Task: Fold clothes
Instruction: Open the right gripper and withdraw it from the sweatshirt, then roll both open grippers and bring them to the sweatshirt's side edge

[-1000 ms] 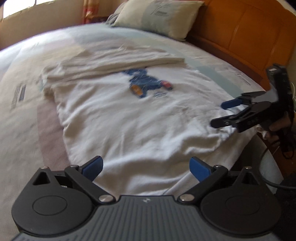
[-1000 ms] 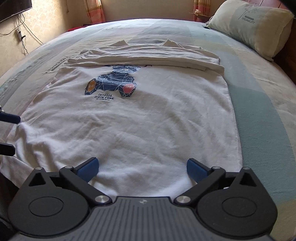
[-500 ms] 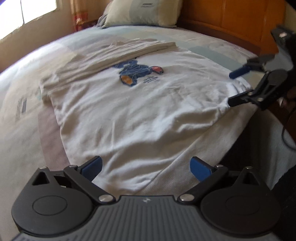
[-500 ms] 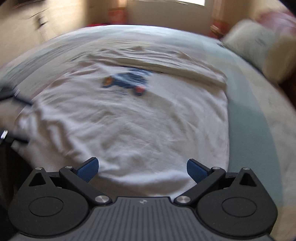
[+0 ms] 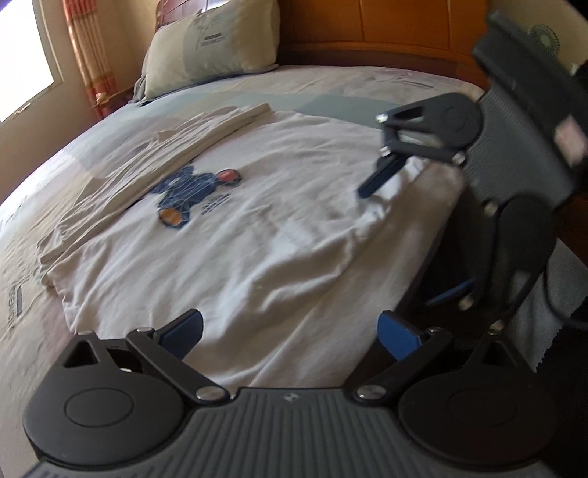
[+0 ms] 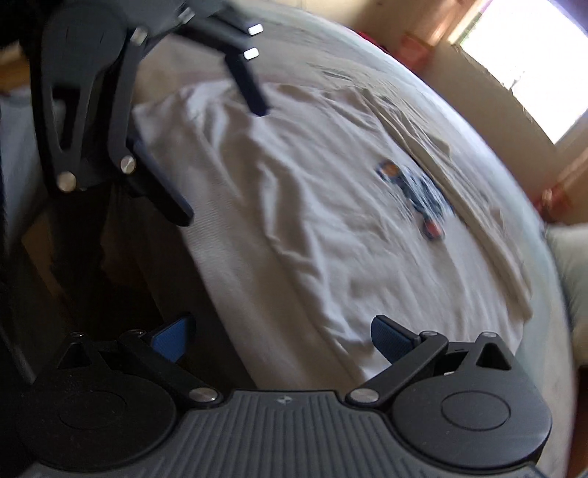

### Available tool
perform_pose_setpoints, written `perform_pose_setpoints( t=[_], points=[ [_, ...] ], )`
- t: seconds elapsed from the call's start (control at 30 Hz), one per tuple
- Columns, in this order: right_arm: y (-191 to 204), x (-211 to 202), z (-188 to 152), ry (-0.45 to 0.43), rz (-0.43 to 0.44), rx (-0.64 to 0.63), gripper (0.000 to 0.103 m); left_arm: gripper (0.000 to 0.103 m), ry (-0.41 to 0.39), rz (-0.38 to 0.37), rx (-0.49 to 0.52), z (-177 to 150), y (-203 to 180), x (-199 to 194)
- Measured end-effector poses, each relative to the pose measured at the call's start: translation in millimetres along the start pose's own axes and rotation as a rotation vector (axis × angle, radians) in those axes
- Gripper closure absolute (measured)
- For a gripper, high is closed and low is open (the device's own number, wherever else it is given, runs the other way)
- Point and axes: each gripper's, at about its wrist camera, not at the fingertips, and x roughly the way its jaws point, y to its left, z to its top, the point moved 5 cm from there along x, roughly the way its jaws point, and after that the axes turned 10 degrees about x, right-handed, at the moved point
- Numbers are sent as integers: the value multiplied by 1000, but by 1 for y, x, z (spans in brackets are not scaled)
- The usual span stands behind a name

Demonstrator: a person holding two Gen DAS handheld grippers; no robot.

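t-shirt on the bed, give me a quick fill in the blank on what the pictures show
1. The white t-shirt lies spread on the ____.
2. Its printed graphic is mostly ____ in colour.
3. Both the left gripper and the right gripper have their jaws ____.
4. The pillow rests against the wooden ____.

Missing words: bed; blue; open; headboard

A wide bed with a pale patchwork cover of grey, cream and blue-green panels (image 5: 330, 82) carries everything here. Spread flat across it lies a white cotton T-shirt with a blue printed figure (image 5: 257, 235), its upper part folded over in a band. A beige pillow with faint, perhaps printed, lettering (image 5: 213, 40) rests against the orange wooden headboard (image 5: 386, 25).
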Motion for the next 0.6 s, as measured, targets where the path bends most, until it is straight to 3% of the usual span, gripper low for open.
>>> perform_pose_setpoints(
  t=[0.07,0.33,0.6],
  points=[
    [5,2,3,-17,-46,-34,0,2,0,2,14,0,-5,-2],
    [4,-8,8,-12,-72,-47,0,2,-2,11,71,6,-16,-3],
    [-15,-20,22,-54,-101,20,0,2,7,13,86,10,-17,6]
  ],
)
